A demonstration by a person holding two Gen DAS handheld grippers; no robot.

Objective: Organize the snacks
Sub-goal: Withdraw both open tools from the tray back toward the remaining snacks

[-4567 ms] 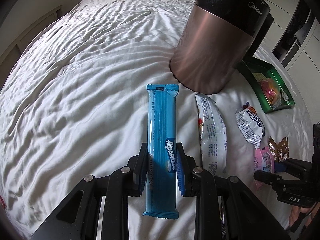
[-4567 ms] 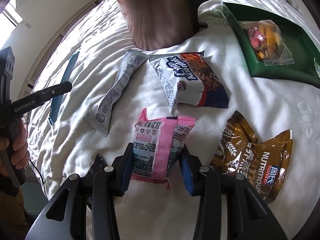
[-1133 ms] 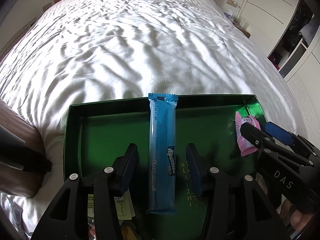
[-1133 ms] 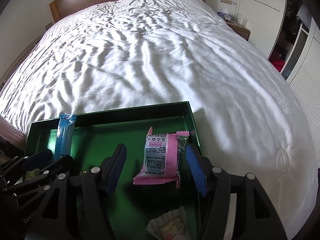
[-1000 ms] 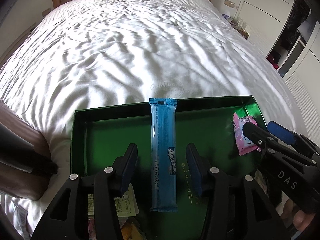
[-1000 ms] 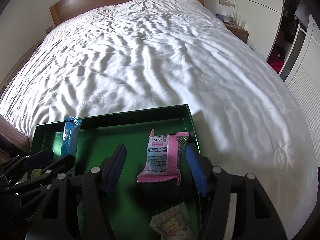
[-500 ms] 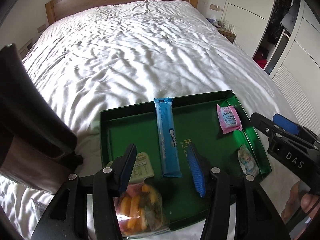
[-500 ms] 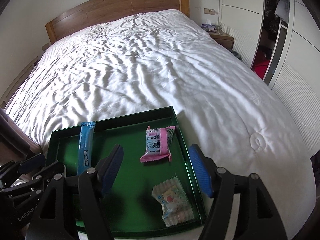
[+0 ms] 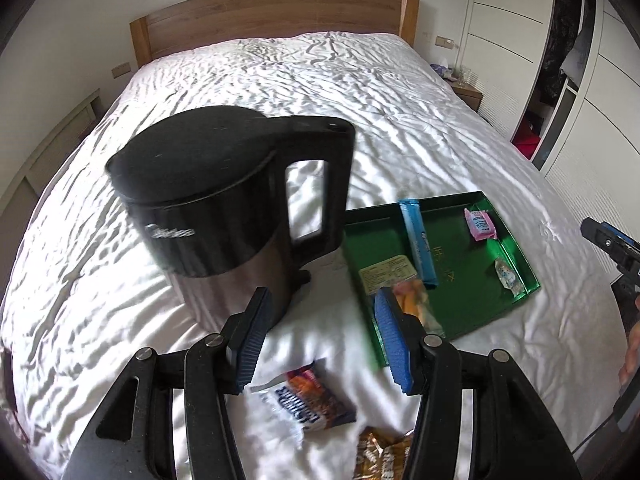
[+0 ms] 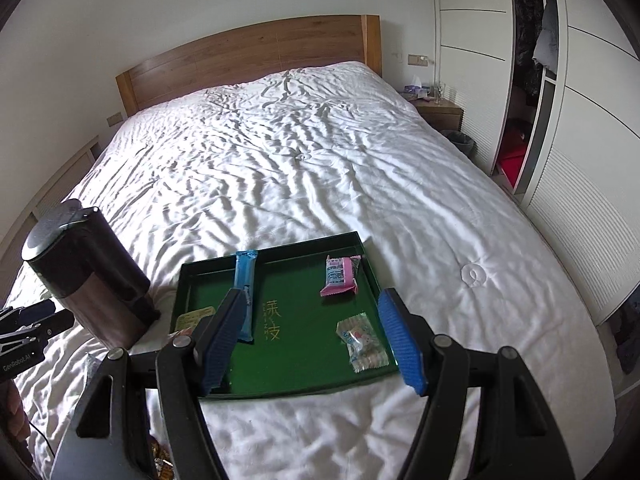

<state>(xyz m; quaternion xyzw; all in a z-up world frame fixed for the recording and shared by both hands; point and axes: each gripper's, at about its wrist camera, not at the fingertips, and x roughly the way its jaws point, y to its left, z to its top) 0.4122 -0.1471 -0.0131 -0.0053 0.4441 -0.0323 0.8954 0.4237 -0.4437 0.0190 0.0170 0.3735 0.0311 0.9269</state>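
Observation:
A green tray [image 10: 304,360] lies on the white bed and also shows in the left wrist view [image 9: 476,292]. In it lie a blue bar [image 10: 245,280], a pink packet [image 10: 339,276], a clear candy bag [image 10: 362,344] and an orange snack bag [image 9: 412,300]. My left gripper [image 9: 320,340] is open and empty, raised above a white-and-blue snack bag [image 9: 304,400] and a brown snack bag [image 9: 380,456] on the sheet. My right gripper [image 10: 312,344] is open and empty, raised above the tray's near side.
A black and copper kettle [image 9: 224,208] stands on the bed left of the tray, also in the right wrist view [image 10: 88,272]. A wooden headboard [image 10: 248,56] is at the far end. White wardrobes [image 10: 580,160] and a nightstand [image 10: 440,114] are on the right.
Both grippers have let go of the blue bar and the pink packet in the tray and pulled back and up. The left gripper has swung left over the loose bags.

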